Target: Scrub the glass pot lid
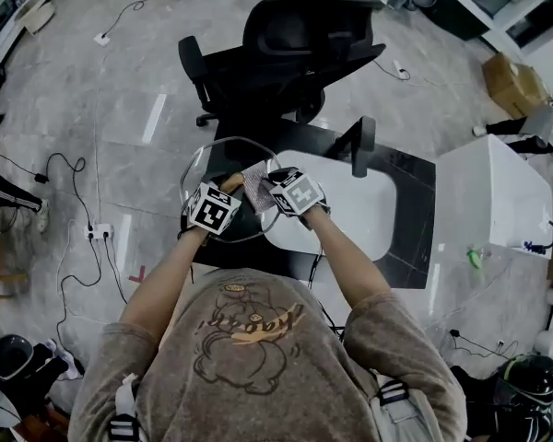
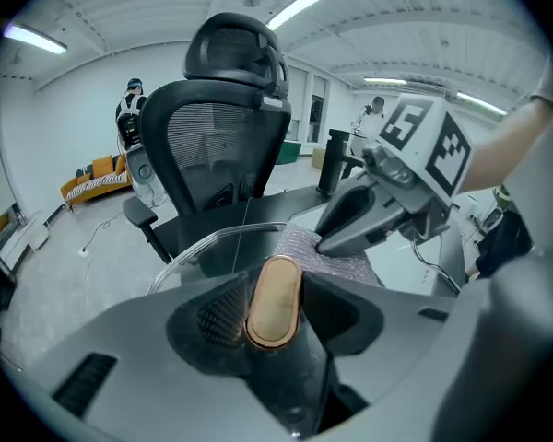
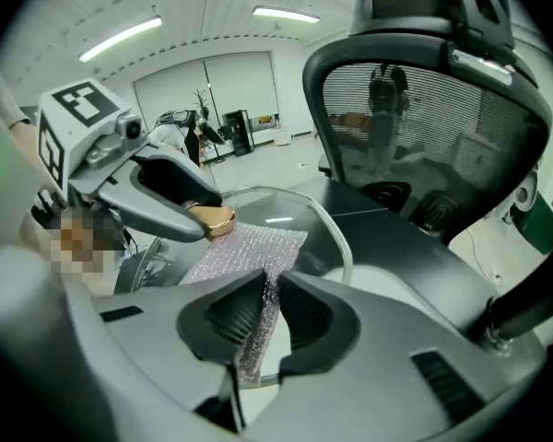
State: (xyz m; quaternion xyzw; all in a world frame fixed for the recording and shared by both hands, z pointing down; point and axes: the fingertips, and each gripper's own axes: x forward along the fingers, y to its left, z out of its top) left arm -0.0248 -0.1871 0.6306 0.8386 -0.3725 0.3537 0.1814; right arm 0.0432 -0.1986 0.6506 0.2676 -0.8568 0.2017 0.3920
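Head view: left gripper (image 1: 226, 192) clamps lid (image 1: 203, 159) knob (image 1: 233, 181), right gripper's (image 1: 272, 191) cloth (image 1: 255, 186) against glass.

We are looking steeply down from the head over the worktop (image 1: 415, 201) toward the far chair (image 1: 286, 53). The left hand-held gripper (image 2: 275, 293) camera and right hand-held gripper (image 3: 265, 313) camera are sitting close behind their jaws, both facing that chair and sharing the glass lid (image 3: 290, 212).

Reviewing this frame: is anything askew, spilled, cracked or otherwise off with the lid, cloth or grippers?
Nothing stands out. The left gripper is shut on the knob, holding the glass lid up off the table. The right gripper pinches the silvery scrub cloth, which lies against the glass. No cracks or spills show.
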